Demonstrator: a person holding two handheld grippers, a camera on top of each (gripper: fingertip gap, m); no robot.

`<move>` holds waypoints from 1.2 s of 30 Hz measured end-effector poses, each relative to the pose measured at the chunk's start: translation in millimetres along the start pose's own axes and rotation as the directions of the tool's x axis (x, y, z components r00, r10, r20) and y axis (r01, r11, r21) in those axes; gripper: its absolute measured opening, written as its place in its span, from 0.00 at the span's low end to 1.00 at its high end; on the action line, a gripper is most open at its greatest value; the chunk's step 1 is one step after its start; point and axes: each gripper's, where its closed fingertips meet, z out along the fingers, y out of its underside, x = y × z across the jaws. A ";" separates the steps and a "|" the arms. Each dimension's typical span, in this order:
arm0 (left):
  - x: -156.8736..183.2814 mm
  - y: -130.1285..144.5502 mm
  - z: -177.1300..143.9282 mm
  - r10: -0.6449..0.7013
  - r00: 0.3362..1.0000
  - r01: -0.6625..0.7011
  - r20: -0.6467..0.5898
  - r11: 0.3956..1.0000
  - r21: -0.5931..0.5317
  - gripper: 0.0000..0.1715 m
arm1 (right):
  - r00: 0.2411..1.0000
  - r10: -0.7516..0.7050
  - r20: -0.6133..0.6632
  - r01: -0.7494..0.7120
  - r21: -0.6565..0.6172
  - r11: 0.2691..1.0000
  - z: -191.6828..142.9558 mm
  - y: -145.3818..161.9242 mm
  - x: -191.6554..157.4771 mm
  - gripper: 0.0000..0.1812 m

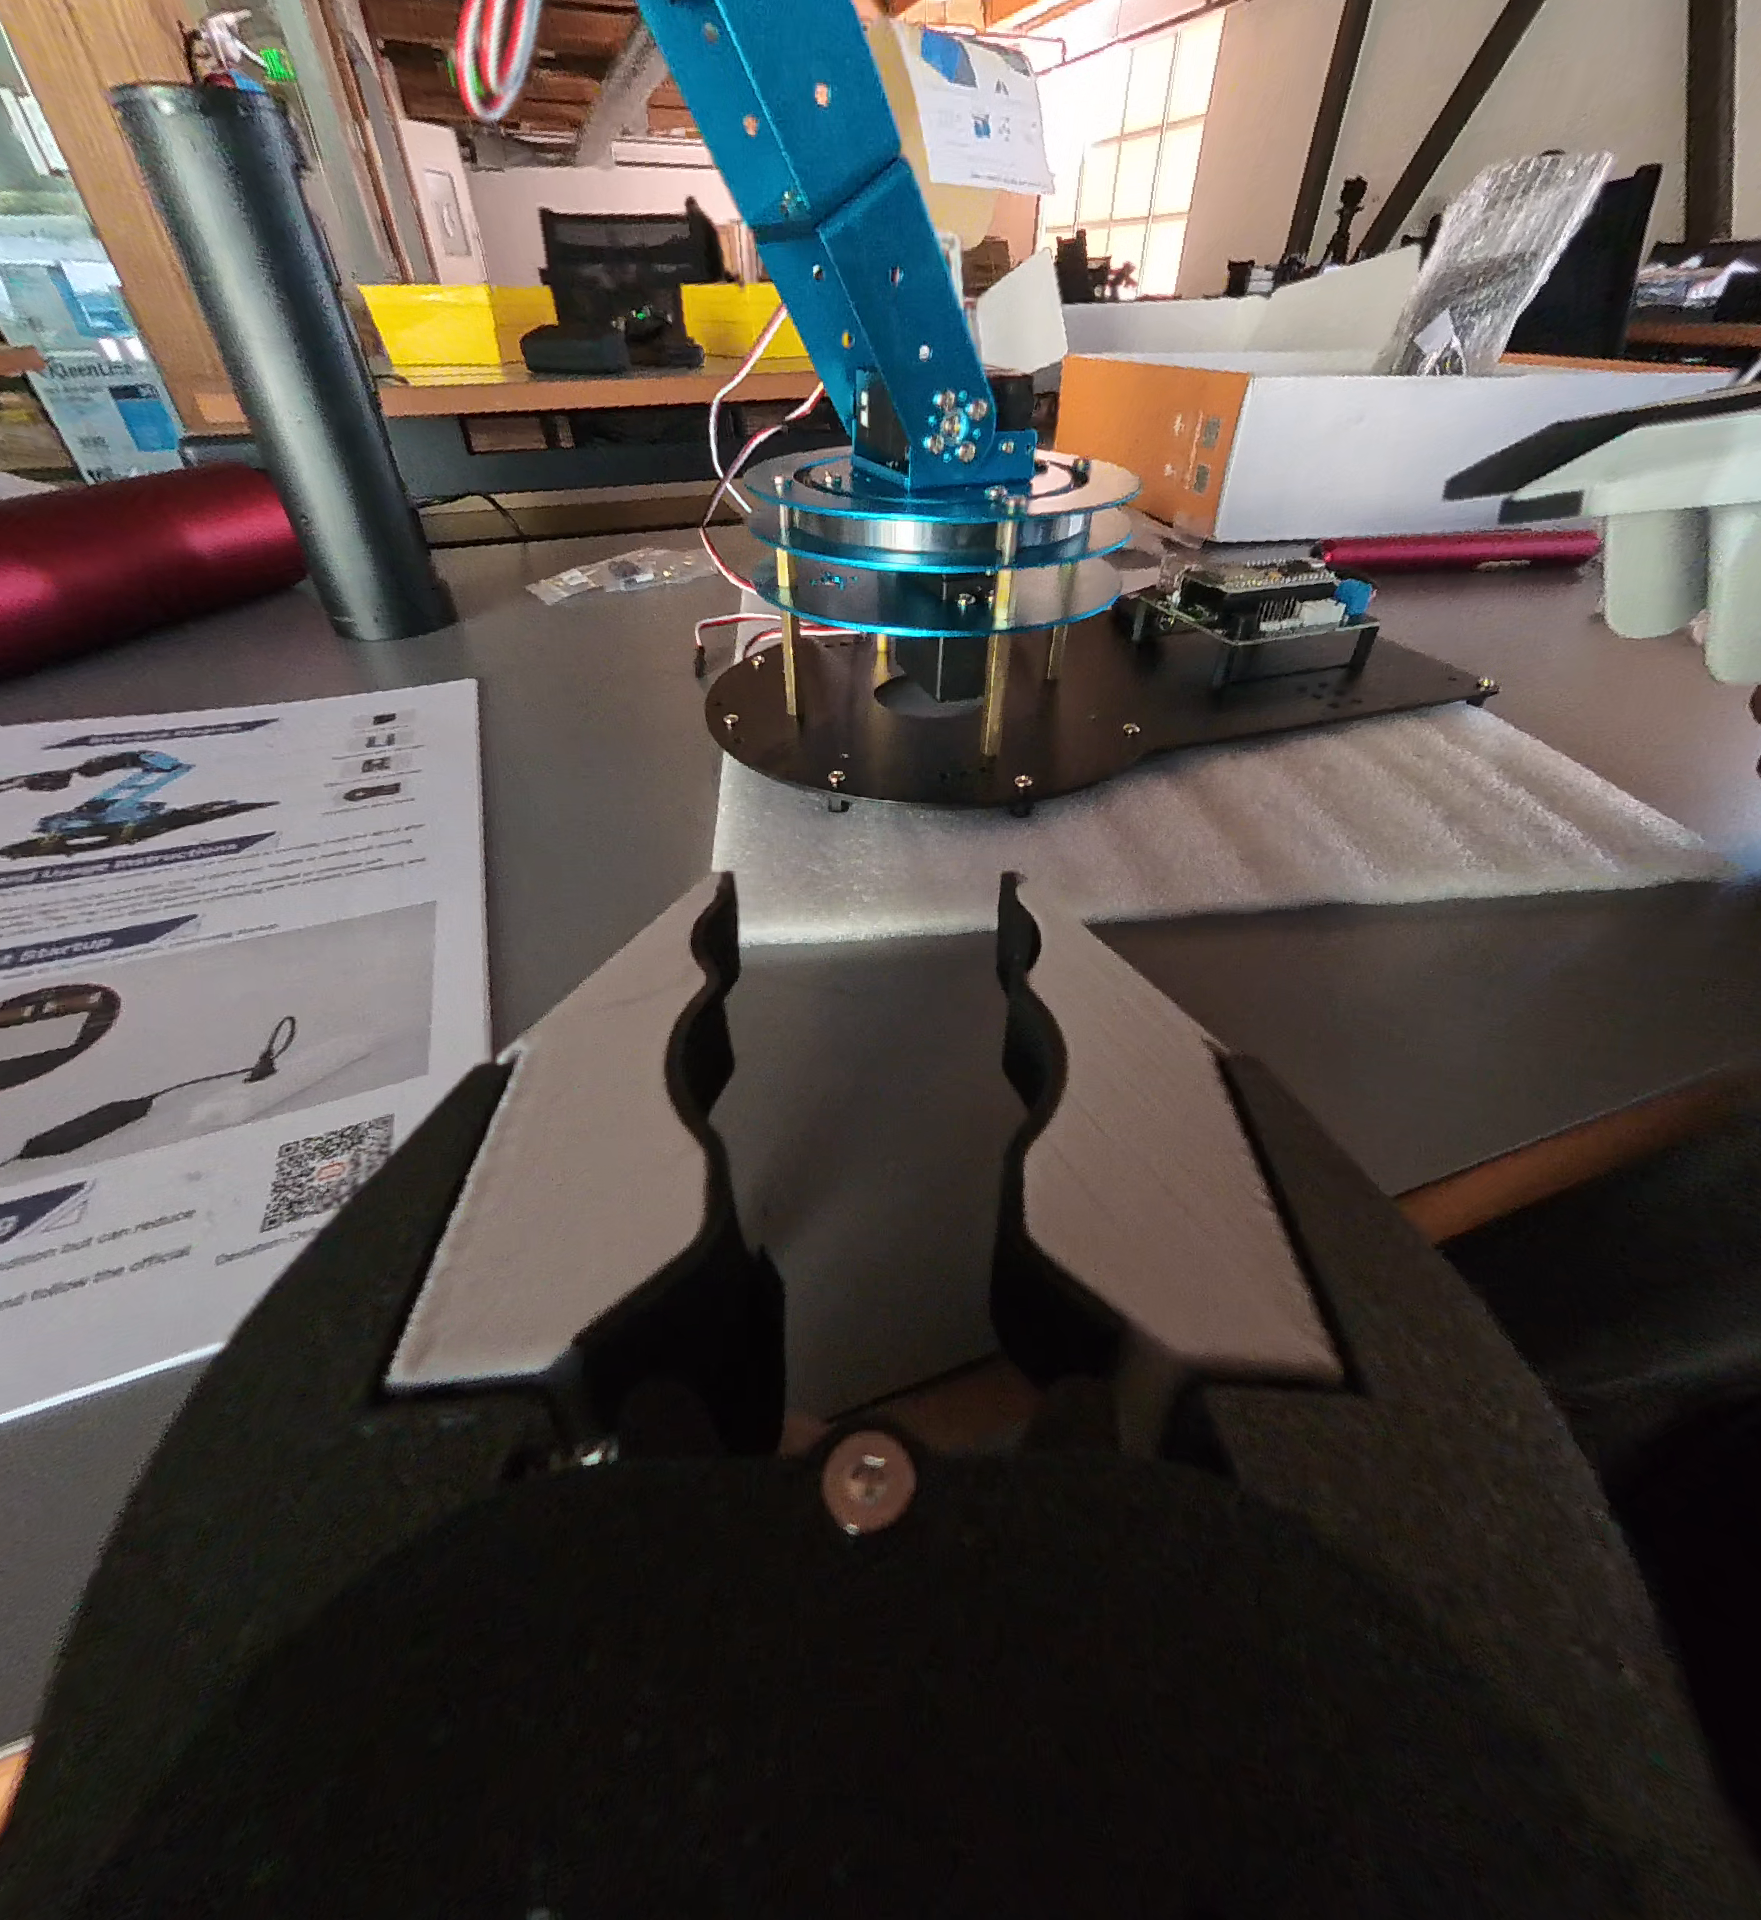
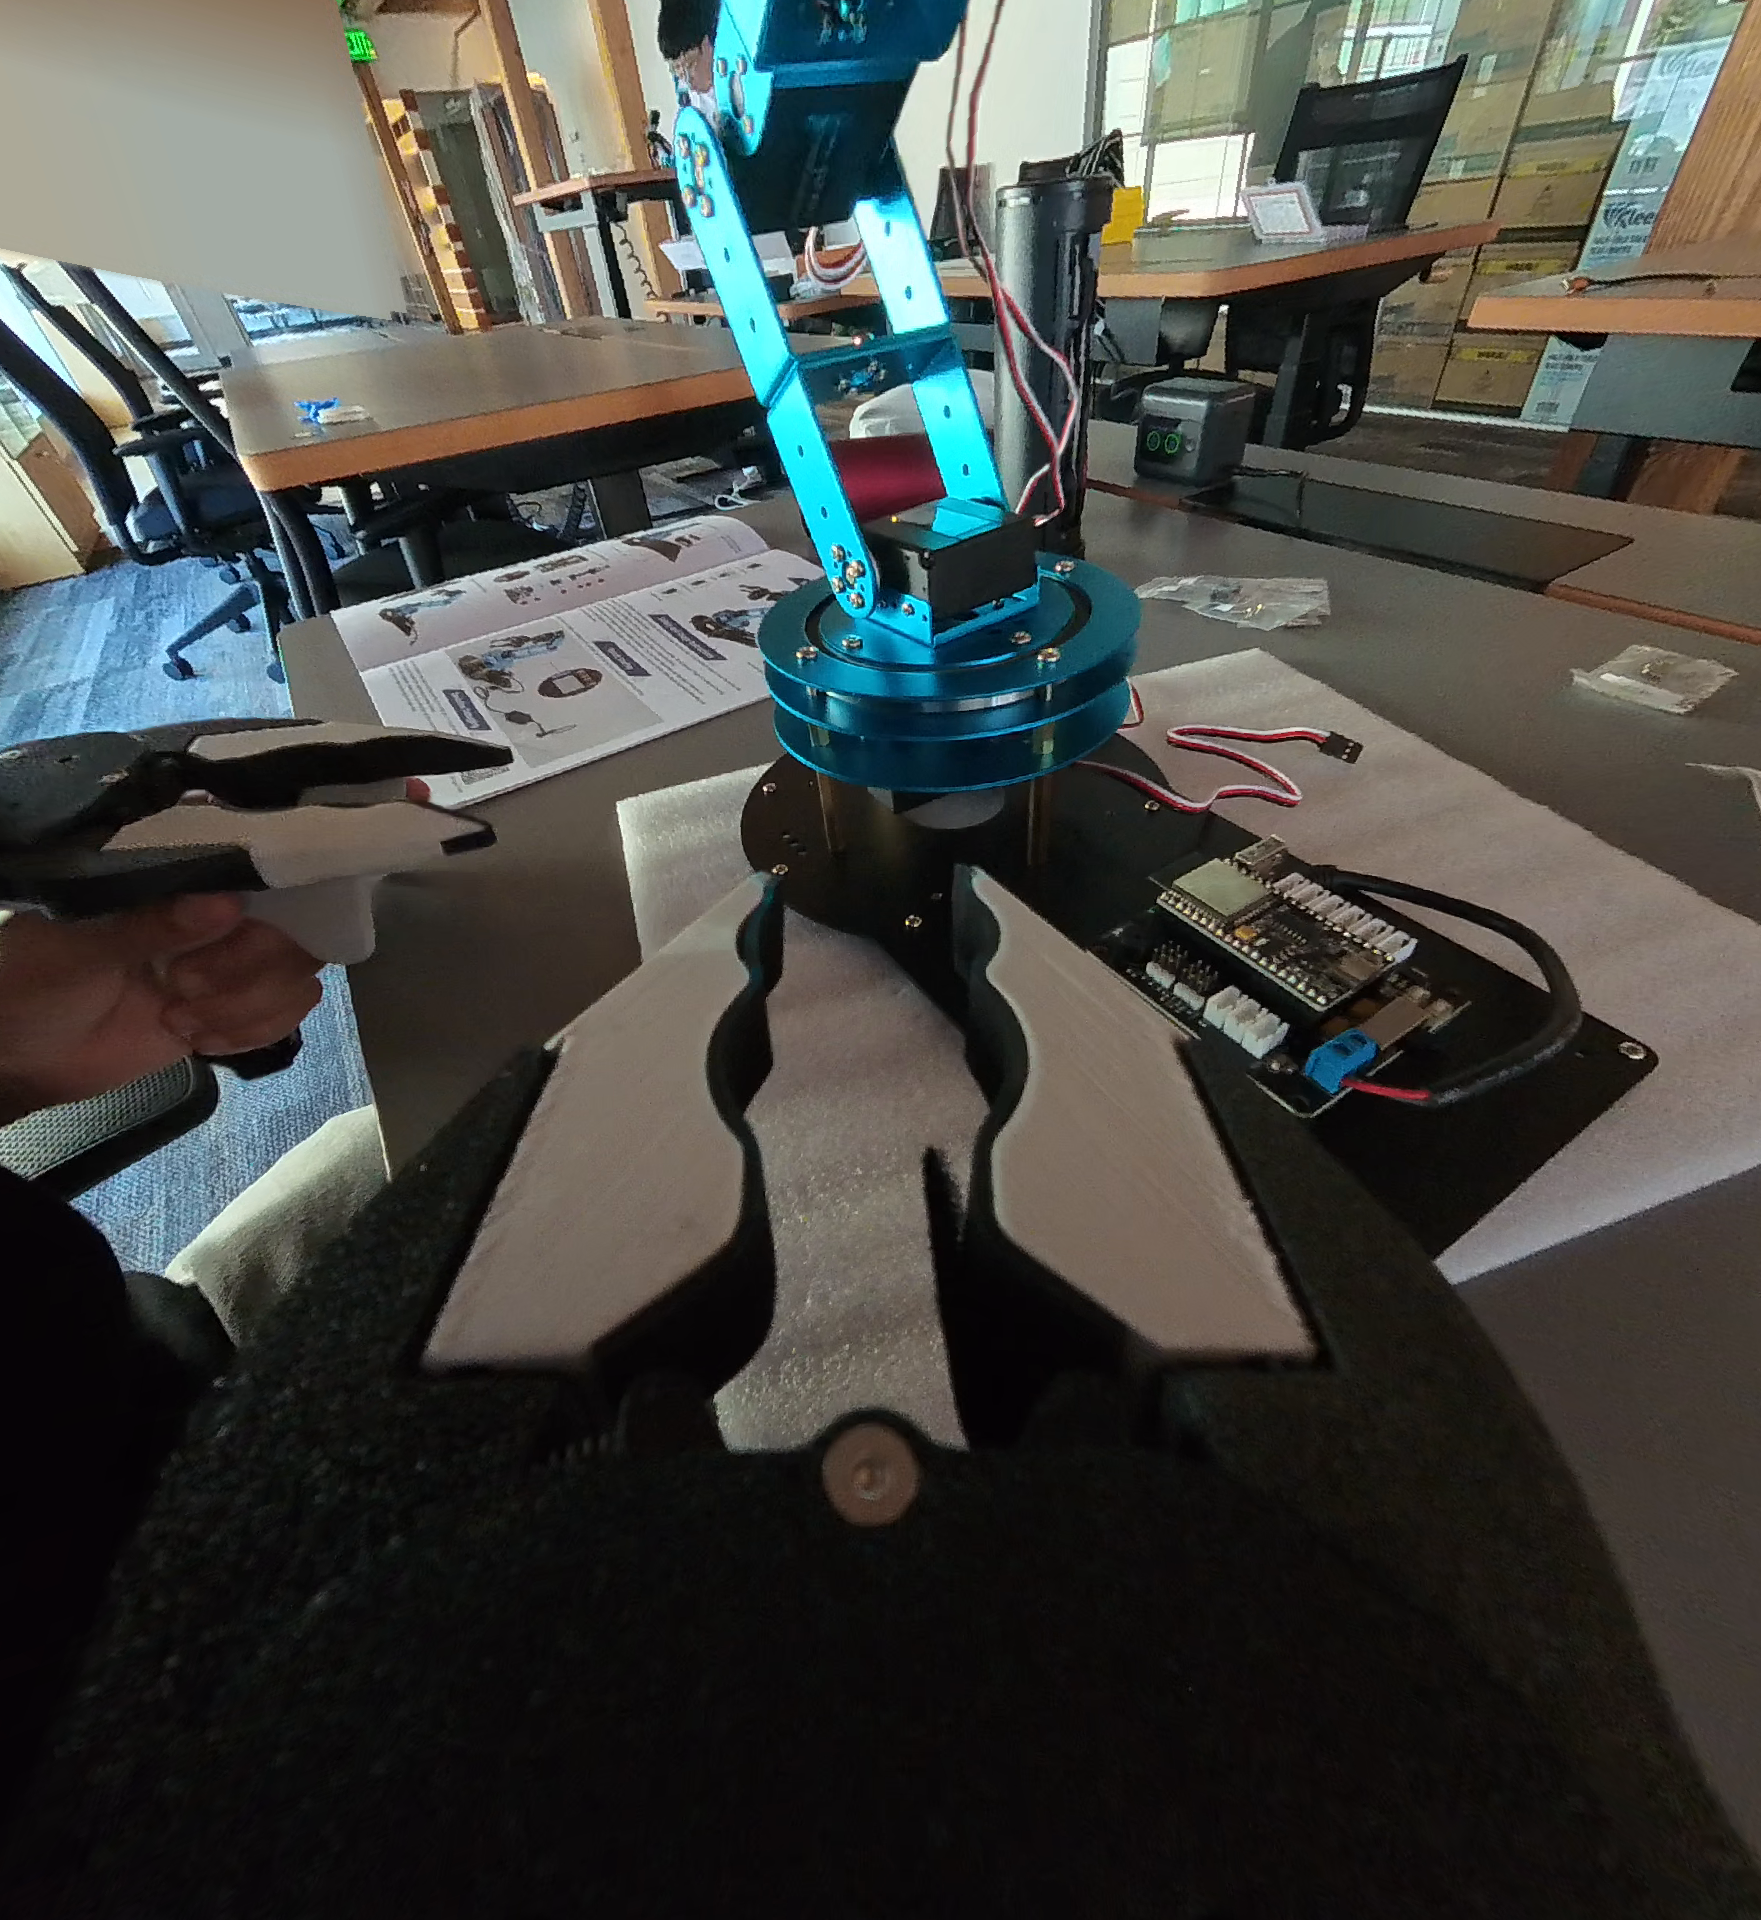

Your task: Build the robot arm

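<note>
Two hand-held grippers, left (image 1: pixel 865 894) and right (image 2: pixel 871 883), spread, empty | blue arm kit (image 2: pixel 943 665) upright on black baseplate (image 2: pixel 1541 1132)

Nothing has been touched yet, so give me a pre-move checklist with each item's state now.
1. Left gripper open and empty: ok.
2. Right gripper open and empty: ok.
3. Blue arm kit upright, base on the foam sheet: ok.
4. Loose servo lead clear of both grippers: ok.
5. Circuit board untouched, just right of the right gripper's fingers: ok.
6. Base fixed against sliding: cannot tell.
</note>
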 end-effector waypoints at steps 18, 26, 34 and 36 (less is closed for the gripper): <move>-1.6 -0.5 1.6 -0.009 1.000 0.009 0.006 1.000 0.014 0.26 | 1.000 0.020 -0.010 -0.020 0.004 1.000 -0.5 0.1 3.4 0.17; -0.9 -0.5 1.9 -0.009 1.000 0.009 -0.002 1.000 0.013 0.26 | 0.999 0.037 -0.007 -0.037 -0.009 0.999 0.9 2.1 4.8 0.17; -0.8 -0.5 1.8 -0.008 1.000 0.008 -0.002 1.000 0.012 0.26 | 1.000 0.025 -0.008 -0.025 -0.012 1.000 1.4 2.4 3.7 0.17; -0.6 -0.5 1.4 -0.008 1.000 0.008 -0.005 1.000 0.013 0.25 | 1.000 0.024 -0.009 -0.024 -0.014 1.000 1.8 2.6 3.9 0.17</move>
